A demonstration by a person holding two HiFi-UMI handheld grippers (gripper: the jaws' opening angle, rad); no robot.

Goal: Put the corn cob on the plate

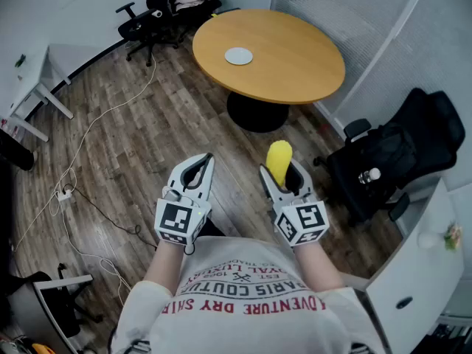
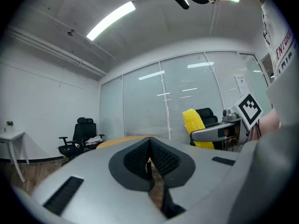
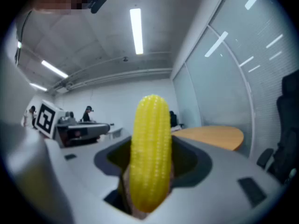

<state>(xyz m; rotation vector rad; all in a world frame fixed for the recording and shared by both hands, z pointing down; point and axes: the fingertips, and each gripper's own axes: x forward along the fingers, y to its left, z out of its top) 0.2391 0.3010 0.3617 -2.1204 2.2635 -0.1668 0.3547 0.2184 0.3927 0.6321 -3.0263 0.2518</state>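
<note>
Your right gripper [image 1: 285, 177]: fingers clenched on the corn cob [image 1: 279, 157], cob upright and held level above the floor. Your left gripper [image 1: 199, 167]: fingers pressed together, nothing between them. Plate [image 1: 238, 56]: white, lying on the round wooden counter [image 1: 295, 68], well apart from both grippers.

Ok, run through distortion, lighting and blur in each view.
Head view: evenly lit and sharp, plate crisp. Left gripper view: fisheye with black corners, ceiling lamp blown out. Right gripper view: same fisheye, the close corn cob slightly soft.
</note>
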